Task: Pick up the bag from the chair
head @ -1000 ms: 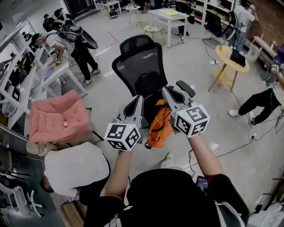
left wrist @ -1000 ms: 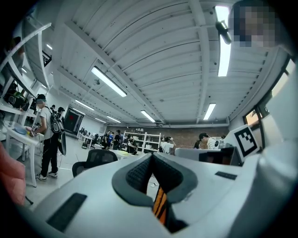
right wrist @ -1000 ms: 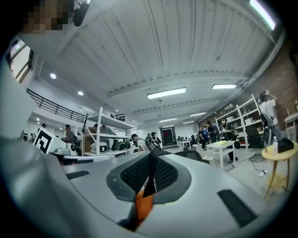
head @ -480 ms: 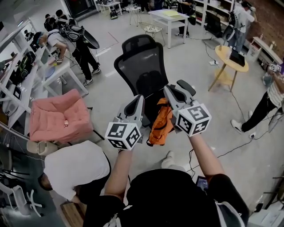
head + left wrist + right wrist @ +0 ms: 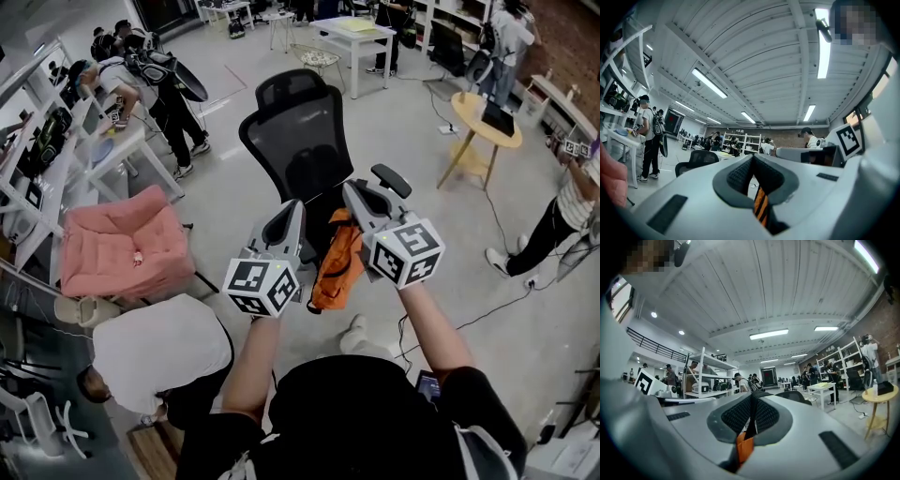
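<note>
The left gripper [image 5: 292, 214] is clenched on an orange-and-black striped strap [image 5: 761, 206] of the orange bag [image 5: 335, 267]. The right gripper [image 5: 353, 190] is clamped on a black strap [image 5: 751, 420]. The bag hangs between and below both grippers, before the black chair [image 5: 298, 131], seemingly clear of its seat.

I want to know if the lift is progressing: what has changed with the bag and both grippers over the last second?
Nothing in the task visibly moved. The left gripper and right gripper stay shut on the orange bag, which hangs between them by the black chair as before. Only a person at the right edge shifted slightly.
</note>
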`<state>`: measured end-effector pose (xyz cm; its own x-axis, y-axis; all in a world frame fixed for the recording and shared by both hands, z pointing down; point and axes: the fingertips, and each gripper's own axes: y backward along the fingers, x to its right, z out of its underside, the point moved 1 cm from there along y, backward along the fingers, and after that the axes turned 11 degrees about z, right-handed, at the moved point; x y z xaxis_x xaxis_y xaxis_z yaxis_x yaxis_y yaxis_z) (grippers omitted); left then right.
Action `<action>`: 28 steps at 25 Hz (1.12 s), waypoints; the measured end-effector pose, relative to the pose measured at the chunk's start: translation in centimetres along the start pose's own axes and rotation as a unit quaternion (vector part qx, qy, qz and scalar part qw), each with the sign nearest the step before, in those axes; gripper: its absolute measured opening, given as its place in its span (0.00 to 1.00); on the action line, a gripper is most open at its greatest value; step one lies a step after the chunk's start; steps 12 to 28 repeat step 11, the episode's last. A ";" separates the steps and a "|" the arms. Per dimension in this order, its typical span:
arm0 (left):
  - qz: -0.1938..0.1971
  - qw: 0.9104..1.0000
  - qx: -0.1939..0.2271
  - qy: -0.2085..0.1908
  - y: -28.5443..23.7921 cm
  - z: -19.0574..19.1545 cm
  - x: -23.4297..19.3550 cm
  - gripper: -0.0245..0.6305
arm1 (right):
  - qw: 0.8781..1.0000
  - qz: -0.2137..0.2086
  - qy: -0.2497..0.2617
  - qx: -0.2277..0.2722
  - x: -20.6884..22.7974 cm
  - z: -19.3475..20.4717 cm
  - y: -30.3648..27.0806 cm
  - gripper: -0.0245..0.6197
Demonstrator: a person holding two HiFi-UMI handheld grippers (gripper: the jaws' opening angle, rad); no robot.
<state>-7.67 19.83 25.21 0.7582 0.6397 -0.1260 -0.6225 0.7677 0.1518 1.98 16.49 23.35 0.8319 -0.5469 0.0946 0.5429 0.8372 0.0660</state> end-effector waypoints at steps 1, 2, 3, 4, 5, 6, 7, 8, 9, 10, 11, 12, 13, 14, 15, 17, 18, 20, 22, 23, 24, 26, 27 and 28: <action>0.000 1.000 -0.001 0.000 0.1 0.0 0.0 0.05 | 1.000 0.000 0.001 0.000 -0.1 0.0 0.0 0.04; 0.000 1.000 -0.002 -0.001 0.2 0.1 0.1 0.05 | 1.000 -0.001 0.001 0.000 -0.2 0.0 0.1 0.04; 0.000 1.000 -0.003 -0.001 0.3 0.2 0.1 0.05 | 1.000 -0.001 0.001 0.000 -0.3 0.0 0.1 0.04; -0.001 1.000 -0.004 -0.002 0.4 0.3 0.0 0.05 | 1.000 -0.001 0.002 0.000 -0.4 0.1 0.2 0.04; -0.002 1.000 -0.005 -0.004 0.5 0.4 0.0 0.05 | 1.000 -0.001 0.002 0.000 -0.5 0.1 0.2 0.04; -0.003 1.000 -0.006 -0.006 0.6 0.5 -0.1 0.05 | 1.000 -0.002 0.003 0.000 -0.6 0.1 0.2 0.04; -0.004 1.000 -0.007 -0.006 0.7 0.5 -0.1 0.05 | 1.000 -0.002 0.003 0.000 -0.7 0.1 0.3 0.04; -0.004 1.000 -0.007 -0.006 0.7 0.6 -0.2 0.05 | 1.000 -0.002 0.003 0.001 -0.7 0.1 0.3 0.04; -0.004 1.000 -0.006 -0.004 0.8 0.6 -0.2 0.05 | 1.000 -0.001 0.003 0.001 -0.7 0.1 0.4 0.04; -0.004 1.000 -0.005 -0.002 0.8 0.6 -0.2 0.05 | 1.000 0.000 0.004 0.002 -0.7 0.1 0.4 0.04; -0.003 1.000 -0.004 0.000 0.8 0.6 -0.2 0.05 | 1.000 0.001 0.004 0.003 -0.7 0.1 0.5 0.04; -0.003 1.000 -0.004 0.000 0.8 0.6 -0.2 0.05 | 1.000 0.001 0.004 0.003 -0.7 0.1 0.5 0.04; -0.003 1.000 -0.004 0.000 0.8 0.6 -0.2 0.05 | 1.000 0.001 0.004 0.003 -0.7 0.1 0.5 0.04; -0.003 1.000 -0.004 0.000 0.8 0.6 -0.2 0.05 | 1.000 0.001 0.004 0.003 -0.7 0.1 0.5 0.04; -0.003 1.000 -0.004 0.000 0.8 0.6 -0.2 0.05 | 1.000 0.001 0.004 0.003 -0.7 0.1 0.5 0.04; -0.003 1.000 -0.004 0.000 0.8 0.6 -0.2 0.05 | 1.000 0.001 0.004 0.003 -0.7 0.1 0.5 0.04; -0.003 1.000 -0.004 0.000 0.8 0.6 -0.2 0.05 | 1.000 0.001 0.004 0.003 -0.7 0.1 0.5 0.04; -0.003 1.000 -0.004 0.000 0.8 0.6 -0.2 0.05 | 1.000 0.001 0.004 0.003 -0.7 0.1 0.5 0.04; -0.003 1.000 -0.004 0.000 0.8 0.6 -0.2 0.05 | 1.000 0.001 0.004 0.003 -0.7 0.1 0.5 0.04; -0.003 1.000 -0.004 0.000 0.8 0.6 -0.2 0.05 | 1.000 0.001 0.004 0.003 -0.7 0.1 0.5 0.04; -0.003 1.000 -0.004 0.000 0.8 0.6 -0.2 0.05 | 1.000 0.001 0.004 0.003 -0.7 0.1 0.5 0.04; -0.003 1.000 -0.004 0.000 0.8 0.6 -0.2 0.05 | 1.000 0.001 0.004 0.003 -0.7 0.1 0.5 0.04; -0.003 1.000 -0.004 0.000 0.8 0.6 -0.2 0.05 | 1.000 0.001 0.004 0.003 -0.7 0.1 0.5 0.04; -0.003 1.000 -0.004 0.000 0.8 0.6 -0.2 0.05 | 1.000 0.001 0.004 0.003 -0.7 0.1 0.5 0.04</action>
